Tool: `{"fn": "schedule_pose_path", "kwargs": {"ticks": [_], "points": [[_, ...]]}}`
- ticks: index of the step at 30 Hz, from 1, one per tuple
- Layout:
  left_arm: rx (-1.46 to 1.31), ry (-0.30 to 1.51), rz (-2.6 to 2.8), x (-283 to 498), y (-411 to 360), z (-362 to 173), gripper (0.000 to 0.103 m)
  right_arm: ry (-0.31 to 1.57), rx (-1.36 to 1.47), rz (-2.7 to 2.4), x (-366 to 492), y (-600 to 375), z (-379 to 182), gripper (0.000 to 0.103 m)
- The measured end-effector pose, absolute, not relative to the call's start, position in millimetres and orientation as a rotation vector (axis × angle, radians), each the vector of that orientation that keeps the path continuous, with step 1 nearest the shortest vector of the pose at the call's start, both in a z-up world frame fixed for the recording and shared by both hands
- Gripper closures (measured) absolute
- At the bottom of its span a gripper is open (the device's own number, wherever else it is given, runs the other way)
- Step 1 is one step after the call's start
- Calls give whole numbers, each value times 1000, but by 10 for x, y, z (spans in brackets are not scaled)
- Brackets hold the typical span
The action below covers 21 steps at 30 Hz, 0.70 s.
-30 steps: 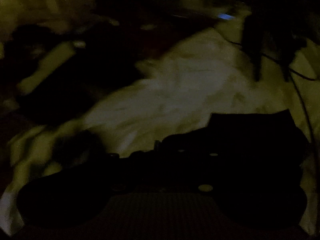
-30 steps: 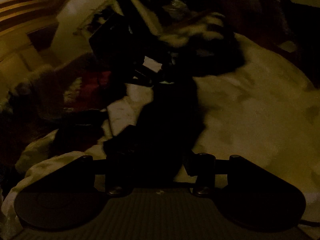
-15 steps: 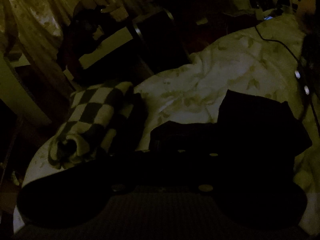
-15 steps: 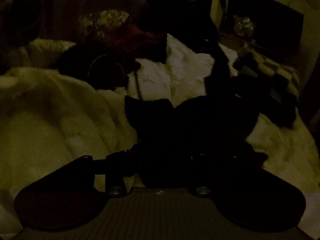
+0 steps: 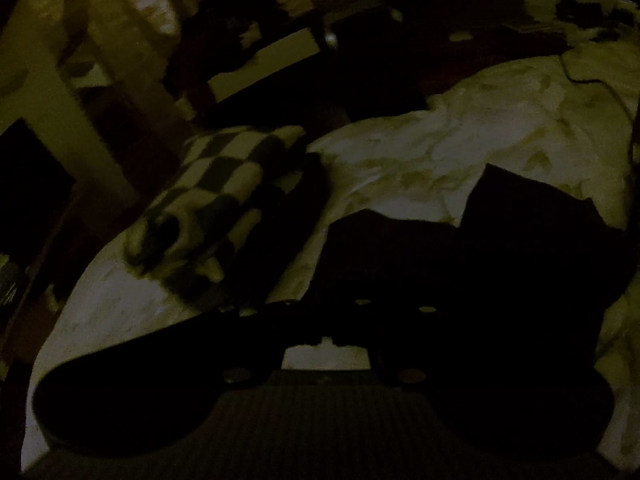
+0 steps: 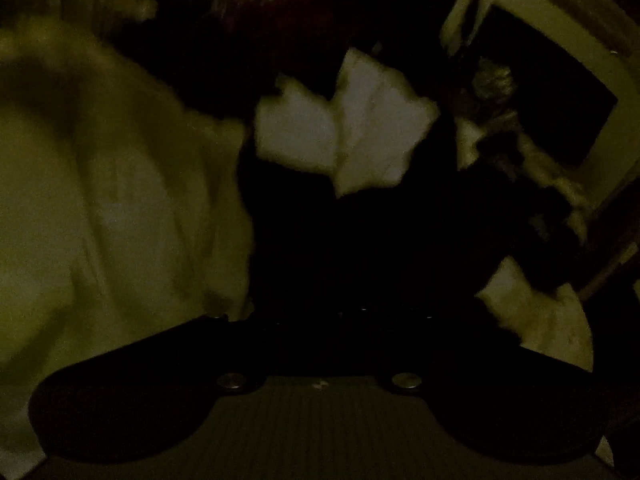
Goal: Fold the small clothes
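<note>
The room is very dark. A small black garment (image 5: 500, 248) lies on the pale floral bedsheet (image 5: 460, 148) right in front of my left gripper (image 5: 340, 280). The black fingers blend into the cloth, so I cannot tell how the jaws stand. In the right wrist view the same black garment (image 6: 360, 248) fills the middle, just ahead of my right gripper (image 6: 340, 304), whose fingers are lost in the dark. The view is blurred.
A black-and-white checkered cloth (image 5: 224, 200) lies bunched at the bed's left edge. Dark furniture and a box (image 5: 280, 60) stand beyond the bed. A thin cable (image 5: 600, 84) runs over the sheet at right. A pale blanket (image 6: 100, 180) fills the right view's left side.
Both views swung round. The left gripper has settled low over the bed with the black garment in front; the right gripper moved closer over the garment and is still moving.
</note>
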<state>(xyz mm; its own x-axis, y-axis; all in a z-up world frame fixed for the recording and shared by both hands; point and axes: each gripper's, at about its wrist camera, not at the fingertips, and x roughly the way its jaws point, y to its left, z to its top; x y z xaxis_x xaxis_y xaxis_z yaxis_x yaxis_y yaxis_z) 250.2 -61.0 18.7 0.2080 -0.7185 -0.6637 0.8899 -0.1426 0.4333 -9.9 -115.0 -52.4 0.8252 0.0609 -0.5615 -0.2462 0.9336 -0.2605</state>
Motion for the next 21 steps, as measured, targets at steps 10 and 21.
{"fn": "schedule_pose_path", "kwargs": {"ticks": [10, 21], "points": [[770, -16, -1204, 1544, 282, 1659, 99, 216, -222, 67, -739, -1952, 784, 92], [529, 70, -1042, 654, 657, 2301, 97, 263, -114, 278, -1155, -2175, 1338, 1]]}}
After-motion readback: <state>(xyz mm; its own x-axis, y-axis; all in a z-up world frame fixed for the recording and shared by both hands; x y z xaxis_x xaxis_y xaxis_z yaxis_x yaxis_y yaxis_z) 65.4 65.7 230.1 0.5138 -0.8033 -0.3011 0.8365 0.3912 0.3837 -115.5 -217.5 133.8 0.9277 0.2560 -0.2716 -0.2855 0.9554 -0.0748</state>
